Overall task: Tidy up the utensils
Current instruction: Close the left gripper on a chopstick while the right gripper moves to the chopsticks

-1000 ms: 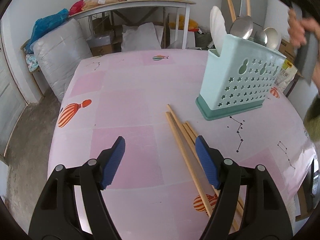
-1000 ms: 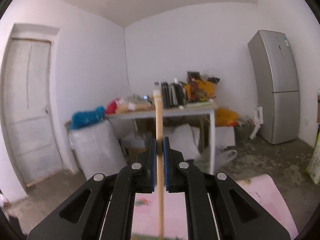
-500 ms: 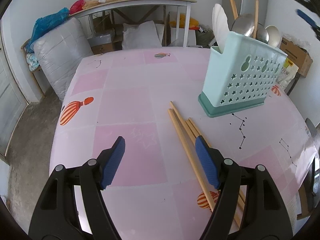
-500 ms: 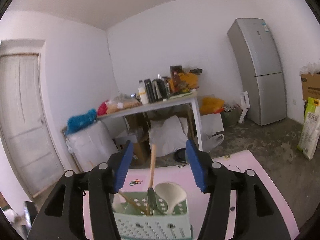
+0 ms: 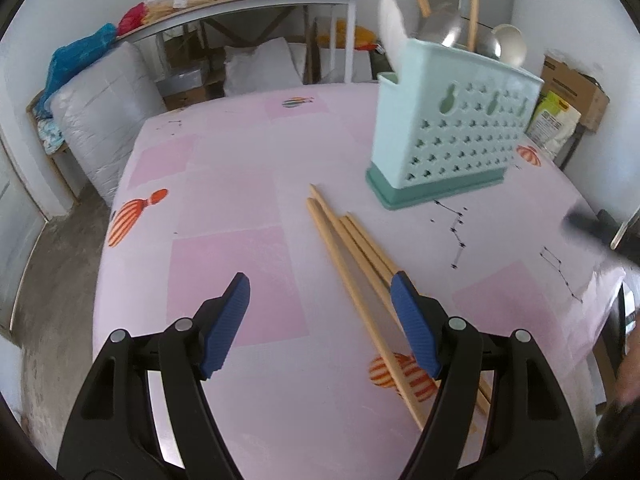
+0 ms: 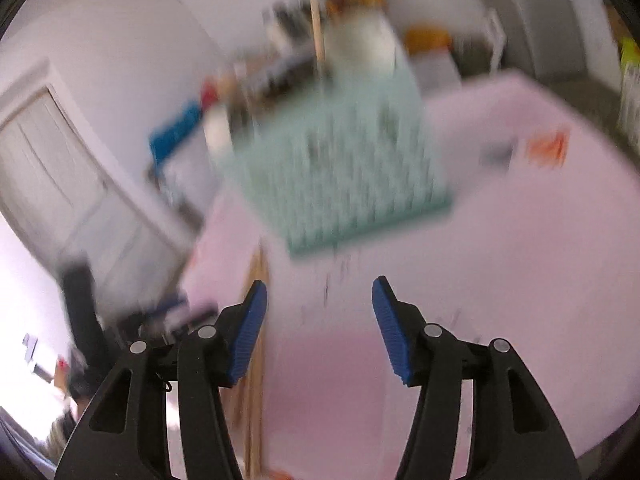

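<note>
While the left claw (image 5: pixel 320 320) hangs wide and empty, four chopsticks (image 5: pixel 352 256) lie on the desk (image 5: pixel 240 208) just before the caddy (image 5: pixel 452 136), which holds spoons and two sticks. Right view, blurred: right claw (image 6: pixel 318 320) parted, empty, near caddy; chopsticks left to load.

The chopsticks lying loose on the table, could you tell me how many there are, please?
4 visible, all in one bunch on the pink table: the chopsticks run from before the caddy back under the left tongs. More may be hidden there.
</note>
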A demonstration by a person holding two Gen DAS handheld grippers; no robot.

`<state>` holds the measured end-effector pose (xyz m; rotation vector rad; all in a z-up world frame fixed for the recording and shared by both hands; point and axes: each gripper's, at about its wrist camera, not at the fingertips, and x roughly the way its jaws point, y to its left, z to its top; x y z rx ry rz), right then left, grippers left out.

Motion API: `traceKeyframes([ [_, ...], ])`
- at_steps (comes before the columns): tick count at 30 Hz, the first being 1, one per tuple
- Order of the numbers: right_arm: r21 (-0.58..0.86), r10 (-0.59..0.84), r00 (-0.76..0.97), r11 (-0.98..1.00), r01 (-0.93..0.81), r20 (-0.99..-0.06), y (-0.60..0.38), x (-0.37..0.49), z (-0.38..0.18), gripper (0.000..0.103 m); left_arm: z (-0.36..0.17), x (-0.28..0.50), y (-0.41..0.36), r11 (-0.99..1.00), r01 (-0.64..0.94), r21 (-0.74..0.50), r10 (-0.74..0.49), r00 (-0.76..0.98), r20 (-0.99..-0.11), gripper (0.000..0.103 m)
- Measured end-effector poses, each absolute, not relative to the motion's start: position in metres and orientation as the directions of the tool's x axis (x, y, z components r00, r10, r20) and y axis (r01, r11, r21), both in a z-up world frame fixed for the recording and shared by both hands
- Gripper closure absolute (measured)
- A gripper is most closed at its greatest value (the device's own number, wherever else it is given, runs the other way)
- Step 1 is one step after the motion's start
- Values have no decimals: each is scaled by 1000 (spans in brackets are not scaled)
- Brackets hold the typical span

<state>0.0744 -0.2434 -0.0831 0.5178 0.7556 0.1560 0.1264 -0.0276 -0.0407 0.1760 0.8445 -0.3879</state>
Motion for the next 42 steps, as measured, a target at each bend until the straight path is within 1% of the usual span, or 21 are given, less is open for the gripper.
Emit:
traceKeyframes([
  [2,503,339,686,863,46,-644,-232,79,-94,49,-43,124,-31,911,413,-6,-273,592,-759,34],
  [5,501,357,661,865,34,-660,-220,82,-99,49,-46,119,-39,901,433,7,-276,587,-761,36],
  [7,496,366,656,868,15,-660,-216,86,-97,49,-48,119,-44,895,445,23,-272,586,-763,42],
  [8,492,369,652,870,7,-662,-214,89,-95,49,-49,119,-45,894,448,25,-272,584,-765,43],
  [16,506,406,622,862,-17,-670,-203,96,-100,49,-62,126,-45,896,444,-11,-280,546,-790,70],
  [21,509,419,611,860,-29,-672,-198,97,-101,49,-68,130,-46,898,440,27,-245,547,-800,77],
  [23,508,423,607,861,-37,-673,-196,96,-100,52,-69,130,-45,899,436,34,-238,554,-798,78],
  [25,506,428,601,861,-46,-675,-193,100,-101,55,-68,130,-44,902,431,41,-230,558,-797,82],
  [28,497,433,591,866,-63,-681,-188,104,-101,61,-67,131,-42,907,418,47,-217,561,-799,87],
  [31,481,436,581,873,-86,-688,-181,106,-100,66,-67,133,-40,910,411,51,-210,563,-799,91],
  [38,420,412,553,900,-121,-724,-166,114,-105,77,-67,133,-38,914,403,52,-204,567,-798,93],
  [42,412,407,535,904,-118,-741,-163,116,-111,81,-68,133,-38,914,402,51,-205,568,-797,94],
])
